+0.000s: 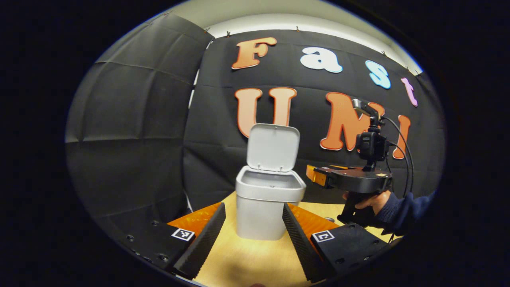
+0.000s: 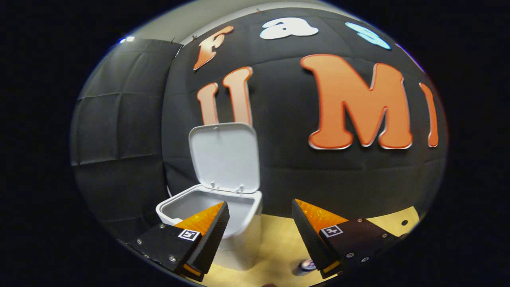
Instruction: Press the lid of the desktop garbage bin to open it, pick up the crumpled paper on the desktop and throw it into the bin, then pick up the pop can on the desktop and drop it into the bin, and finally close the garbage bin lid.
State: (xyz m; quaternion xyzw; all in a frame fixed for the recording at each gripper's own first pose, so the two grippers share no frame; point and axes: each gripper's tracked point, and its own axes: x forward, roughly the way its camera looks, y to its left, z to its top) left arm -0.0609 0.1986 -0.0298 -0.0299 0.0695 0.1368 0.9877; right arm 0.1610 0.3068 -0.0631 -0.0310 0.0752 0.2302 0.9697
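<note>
The white desktop bin [image 1: 261, 211] stands on the wooden table straight ahead in the left gripper view, its lid [image 1: 273, 147] tipped up and back so the mouth is open. My left gripper [image 1: 254, 225] is open, just short of the bin, nothing between its fingers. To the right, a hand [image 1: 372, 202] holds my right gripper [image 1: 318, 175] level with the bin's rim. In the right gripper view, the right gripper [image 2: 261, 229] is open and empty, above and beside the open bin [image 2: 239, 243] and its lid [image 2: 225, 157]. The pop can [image 2: 305, 266] lies low on the table, partly hidden behind a finger.
The light wooden table [image 1: 247, 259] runs under the bin to the black cloth wall close behind it. A dark sleeve [image 1: 402, 209] reaches in from the right. A small dark hole [image 2: 403, 222] marks the tabletop at the far right.
</note>
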